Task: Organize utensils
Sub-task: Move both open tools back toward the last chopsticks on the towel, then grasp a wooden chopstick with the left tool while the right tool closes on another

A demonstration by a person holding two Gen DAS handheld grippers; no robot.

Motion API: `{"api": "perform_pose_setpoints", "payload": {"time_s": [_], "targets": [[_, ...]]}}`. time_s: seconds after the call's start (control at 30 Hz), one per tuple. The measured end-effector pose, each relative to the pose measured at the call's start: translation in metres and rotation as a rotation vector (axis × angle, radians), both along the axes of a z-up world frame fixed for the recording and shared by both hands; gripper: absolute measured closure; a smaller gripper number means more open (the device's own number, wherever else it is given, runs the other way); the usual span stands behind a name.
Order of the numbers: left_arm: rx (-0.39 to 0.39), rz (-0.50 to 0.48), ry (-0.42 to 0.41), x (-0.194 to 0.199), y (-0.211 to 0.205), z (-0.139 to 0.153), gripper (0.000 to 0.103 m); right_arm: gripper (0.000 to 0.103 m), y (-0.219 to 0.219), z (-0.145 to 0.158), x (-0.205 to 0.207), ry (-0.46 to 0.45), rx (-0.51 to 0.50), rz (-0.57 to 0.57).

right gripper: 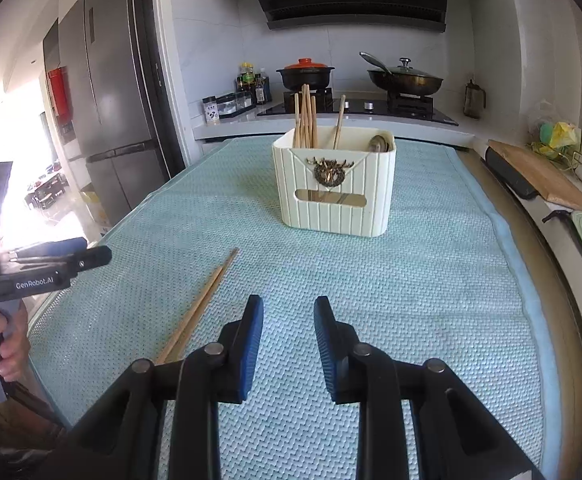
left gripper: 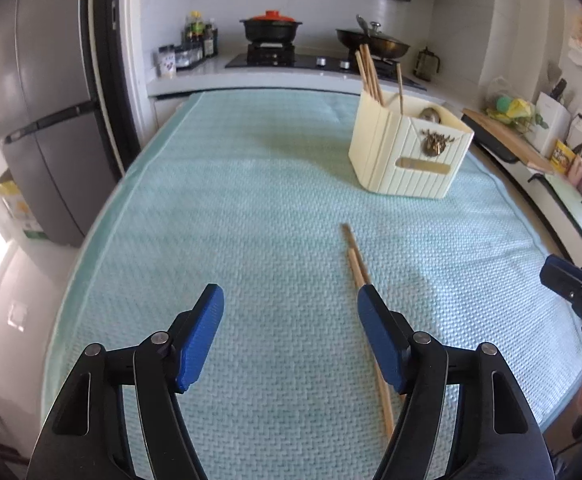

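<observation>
Chopsticks (left gripper: 357,264) lower ends hidden behind left gripper (left gripper: 291,306), wide open w/ nothing held; right gripper (right gripper: 288,314) open too.

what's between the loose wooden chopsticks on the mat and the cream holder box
Nothing visible: only bare teal mat lies between the loose wooden chopsticks and the cream ribbed holder box.
</observation>
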State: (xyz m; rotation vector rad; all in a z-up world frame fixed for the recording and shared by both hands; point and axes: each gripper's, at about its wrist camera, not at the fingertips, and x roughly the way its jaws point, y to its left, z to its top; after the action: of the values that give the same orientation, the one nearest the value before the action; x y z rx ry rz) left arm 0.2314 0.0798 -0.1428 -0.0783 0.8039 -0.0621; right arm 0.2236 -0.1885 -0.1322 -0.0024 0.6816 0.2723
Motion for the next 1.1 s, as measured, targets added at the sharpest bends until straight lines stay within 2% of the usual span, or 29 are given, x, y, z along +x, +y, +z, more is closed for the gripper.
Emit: {"api": "perform_pose_setpoints", "payload": {"time_s": [0.17,0.3,0.63,0.87,0.93,1.0,1.07,1.1], "targets": [[-0.011,-0.057,0.041,-0.002,-0.018,-0.025,0.032,0.076,0.017,-0.024,0.001,0.049,0.000,0.011],[0.022,-0.088,0.058,0.011,-0.033,-0.034,0.032,0.076,0.025,-0.033,-0.001,0.056,0.003,0.015],[0.065,-0.115,0.137,0.031,-0.049,-0.063,0.032,0.076,0.029,-0.039,-0.004,0.076,-0.010,0.028],[0.097,-0.102,0.142,0.044,-0.051,-0.068,0.032,0.076,0.031,-0.044,0.001,0.089,0.001,0.039],[0.083,-0.093,0.149,0.049,-0.047,-0.067,0.033,0.076,0.032,-0.044,0.003,0.092,0.001,0.041],[0.056,-0.089,0.148,0.051,-0.042,-0.065,0.047,0.076,0.033,-0.044,0.007,0.096,0.001,0.048],[0.048,-0.091,0.151,0.054,-0.039,-0.064,0.076,0.076,0.034,-0.044,0.013,0.100,0.003,0.055],[0.038,-0.098,0.150,0.055,-0.038,-0.063,0.083,0.076,0.036,-0.044,0.018,0.105,0.008,0.059]]}}
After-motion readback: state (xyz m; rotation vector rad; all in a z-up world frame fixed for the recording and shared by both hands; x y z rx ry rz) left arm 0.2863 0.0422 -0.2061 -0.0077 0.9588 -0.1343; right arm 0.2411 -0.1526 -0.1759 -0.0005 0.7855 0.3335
